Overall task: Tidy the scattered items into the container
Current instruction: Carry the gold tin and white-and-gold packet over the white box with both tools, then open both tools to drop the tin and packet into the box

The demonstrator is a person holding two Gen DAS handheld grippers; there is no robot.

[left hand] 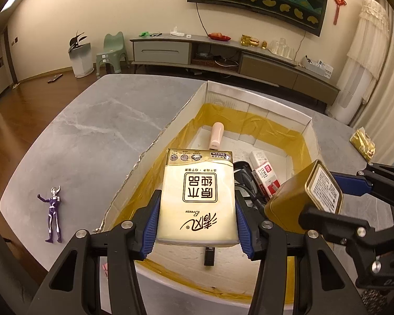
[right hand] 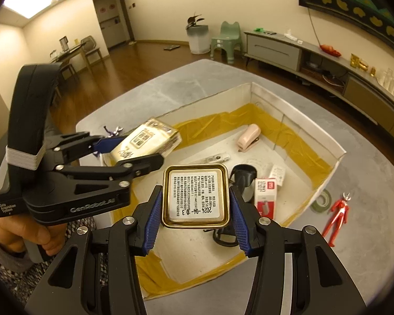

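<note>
Tissue pack (left hand: 198, 197) sits pinched between the blue pads of the left gripper (left hand: 197, 218), held flat w/ its printed face up, hanging over the near-left part of the white container (left hand: 252, 99). Just right of it the right gripper (right hand: 195, 220) is clamped on a gold tin (right hand: 195, 196), label side toward its own camera (small print and a date, not all readable). From the left wrist view the tin (left hand: 304, 197) hangs close beside the pack's right edge, also above the container; can't tell if the two touch.

Below and ahead of both grippers, inside the yellow-lined container: a pink stapler (right hand: 248, 137) toward the far wall, a red-and-white box (right hand: 265, 197) just right of the tin, a black device w/ cable (right hand: 243, 177) between tin and box, and a small black oblong (left hand: 209, 256) on the floor under the pack.

Still out on the grey table (left hand: 92, 131): a purple figure (left hand: 53, 215) lying well left of the left gripper, a red figure (right hand: 338, 216) well right of the right gripper w/ a tape roll (right hand: 321, 201) beside it near the container's outer wall, and a gold packet (left hand: 363, 144) far right beyond the container.

A hand (right hand: 21, 229) grips the left gripper's handle at lower left in the right wrist view.
</note>
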